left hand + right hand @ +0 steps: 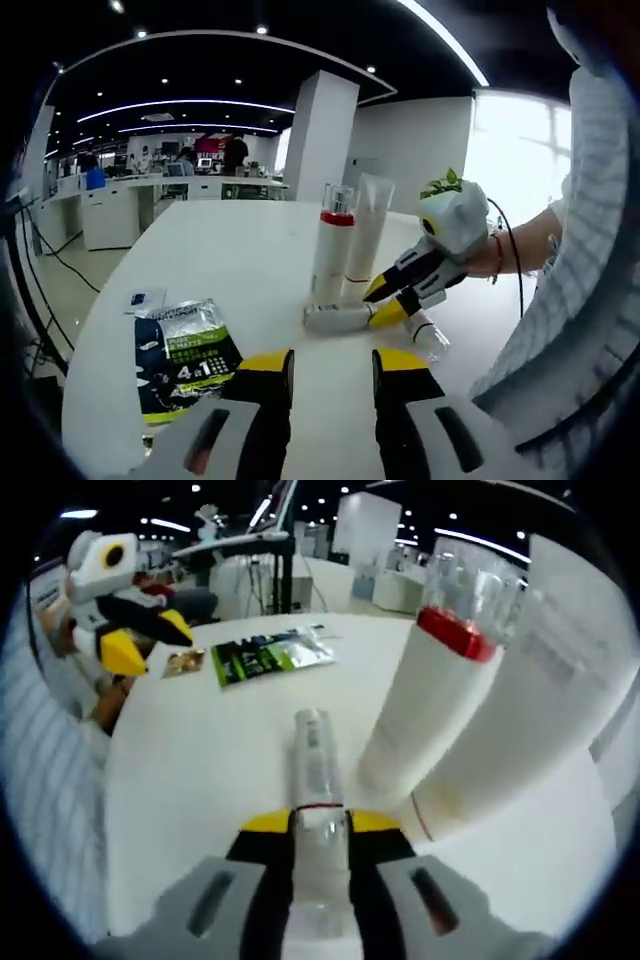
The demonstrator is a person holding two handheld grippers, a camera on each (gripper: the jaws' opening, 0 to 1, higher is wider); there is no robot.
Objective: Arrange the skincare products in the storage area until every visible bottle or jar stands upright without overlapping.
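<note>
A slim white bottle lies on its side on the white table, and my right gripper is shut on it around its middle. Its clear end sticks out behind the jaws. Just beyond it stand a white bottle with a red band and clear cap and a tall white tube, both upright and side by side. My left gripper hovers open over the table's near part, holding nothing.
A green sachet lies flat on the table to the left, with a small packet beside it. A person's sleeve and hand are at the right. Office desks and a pillar stand far behind.
</note>
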